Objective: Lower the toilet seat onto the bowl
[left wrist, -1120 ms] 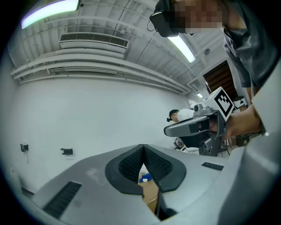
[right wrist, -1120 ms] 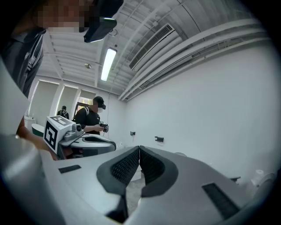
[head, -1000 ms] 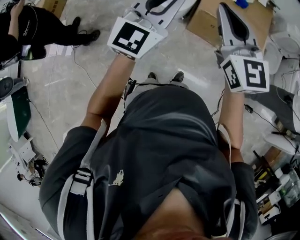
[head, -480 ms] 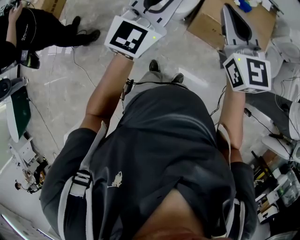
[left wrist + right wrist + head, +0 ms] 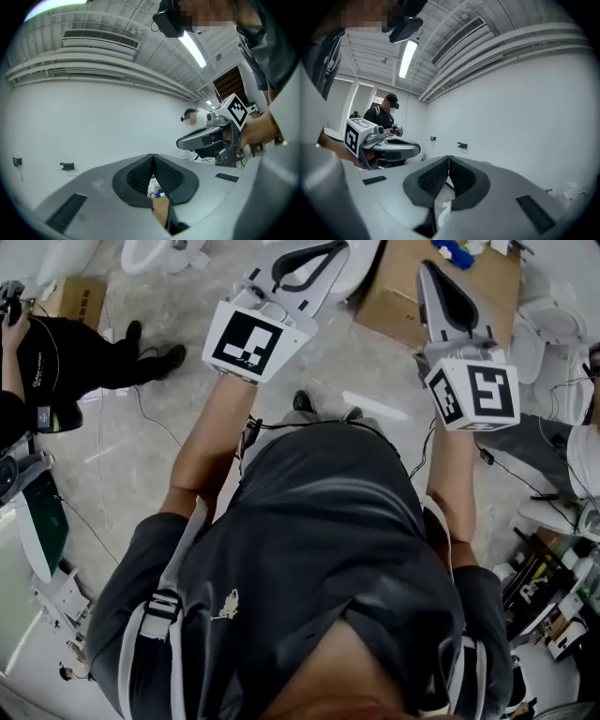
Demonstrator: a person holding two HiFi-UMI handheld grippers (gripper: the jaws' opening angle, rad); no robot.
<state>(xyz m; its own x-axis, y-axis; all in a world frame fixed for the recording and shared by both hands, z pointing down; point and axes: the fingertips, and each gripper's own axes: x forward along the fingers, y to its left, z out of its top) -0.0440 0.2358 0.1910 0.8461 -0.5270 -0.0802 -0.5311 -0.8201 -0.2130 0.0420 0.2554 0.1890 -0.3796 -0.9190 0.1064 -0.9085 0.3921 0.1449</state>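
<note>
I cannot make out a toilet seat in any view. A white rounded fixture (image 5: 364, 266) lies on the floor beyond my left gripper; I cannot tell whether it is the toilet. My left gripper (image 5: 336, 249) is held out ahead at chest height, pointing forward. In the left gripper view its jaws (image 5: 152, 157) are shut, pads touching, nothing between them. My right gripper (image 5: 425, 268) is held beside it, over a cardboard box (image 5: 403, 292). Its jaws (image 5: 449, 159) are shut too and hold nothing. Both point at a bare white wall (image 5: 520, 108).
A person in black (image 5: 66, 357) stands at the left, also in the right gripper view (image 5: 383, 117). More white fixtures (image 5: 548, 324) and cluttered gear (image 5: 553, 606) line the right side. Cables (image 5: 141, 399) trail over the pale floor. Equipment (image 5: 37, 521) stands at the left.
The person has stepped forward: the cardboard box, white fixtures and the person in black have slid further into the head view. Both grippers stay held out in front, slightly lower in the picture.
</note>
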